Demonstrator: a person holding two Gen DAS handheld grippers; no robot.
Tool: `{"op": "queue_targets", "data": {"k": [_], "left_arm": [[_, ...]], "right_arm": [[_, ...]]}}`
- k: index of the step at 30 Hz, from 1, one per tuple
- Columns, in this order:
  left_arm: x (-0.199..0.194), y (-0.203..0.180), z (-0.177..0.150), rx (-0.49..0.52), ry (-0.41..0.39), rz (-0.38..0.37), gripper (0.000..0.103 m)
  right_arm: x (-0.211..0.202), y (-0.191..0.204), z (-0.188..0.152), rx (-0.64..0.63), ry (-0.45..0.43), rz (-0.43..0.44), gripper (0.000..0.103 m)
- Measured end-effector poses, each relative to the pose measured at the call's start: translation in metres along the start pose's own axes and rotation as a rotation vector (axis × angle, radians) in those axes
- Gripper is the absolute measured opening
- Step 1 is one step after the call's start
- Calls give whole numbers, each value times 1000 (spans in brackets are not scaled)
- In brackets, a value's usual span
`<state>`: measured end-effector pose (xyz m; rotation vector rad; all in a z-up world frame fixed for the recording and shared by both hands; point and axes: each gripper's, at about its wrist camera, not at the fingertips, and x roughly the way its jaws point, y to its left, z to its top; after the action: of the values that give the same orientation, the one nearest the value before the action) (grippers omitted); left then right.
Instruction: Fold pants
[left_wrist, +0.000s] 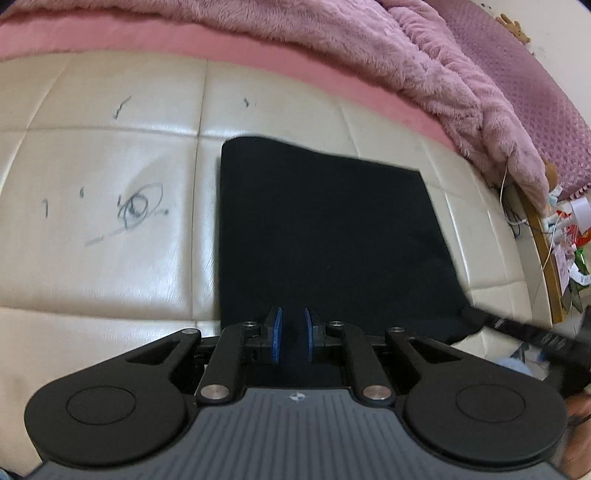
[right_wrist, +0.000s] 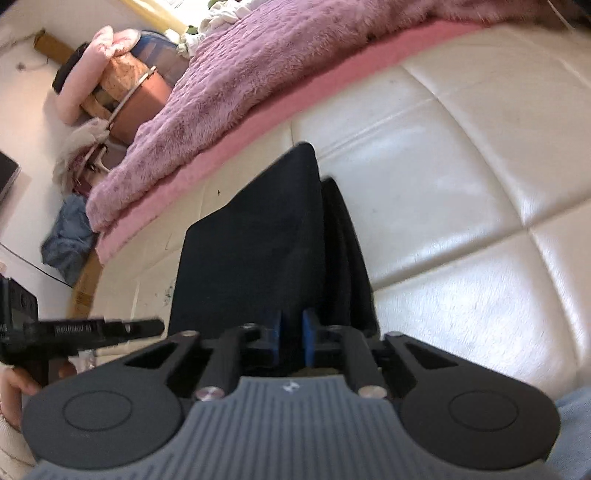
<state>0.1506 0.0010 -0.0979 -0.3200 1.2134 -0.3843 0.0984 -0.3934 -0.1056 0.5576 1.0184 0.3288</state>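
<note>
The black pants (left_wrist: 325, 229) lie folded on the cream quilted mattress (left_wrist: 110, 258). My left gripper (left_wrist: 293, 334) is at the near edge of the pants, its blue pads (left_wrist: 277, 332) nearly closed with black cloth between them. In the right wrist view the pants (right_wrist: 258, 251) rise toward the camera in layers, and my right gripper (right_wrist: 293, 341) is shut on their near edge between its blue pads (right_wrist: 308, 339). The other gripper shows at the left of that view (right_wrist: 85, 332), held by a hand.
A fluffy pink-purple blanket (left_wrist: 406, 59) over a pink sheet (left_wrist: 184, 37) borders the mattress at the back. Pen scribbles (left_wrist: 136, 210) mark the mattress on the left. Clutter (left_wrist: 565, 236) lies beyond the bed's wooden edge. Bags and clothes (right_wrist: 110, 92) sit on the floor.
</note>
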Motion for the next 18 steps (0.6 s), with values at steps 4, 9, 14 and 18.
{"op": "queue_targets", "data": {"k": [4, 9, 14, 18], "left_arm": [[3, -2, -8, 30, 7, -7, 13], [13, 0, -19, 69, 43, 24, 8], [24, 9, -27, 52, 65, 13, 6], [23, 6, -29, 85, 71, 24, 6]], "right_arm": [[-26, 37, 12, -141, -65, -16, 3], [-15, 42, 9, -254, -10, -177, 3], [24, 12, -9, -226, 53, -290, 3], [39, 10, -11, -245, 51, -309, 3]]}}
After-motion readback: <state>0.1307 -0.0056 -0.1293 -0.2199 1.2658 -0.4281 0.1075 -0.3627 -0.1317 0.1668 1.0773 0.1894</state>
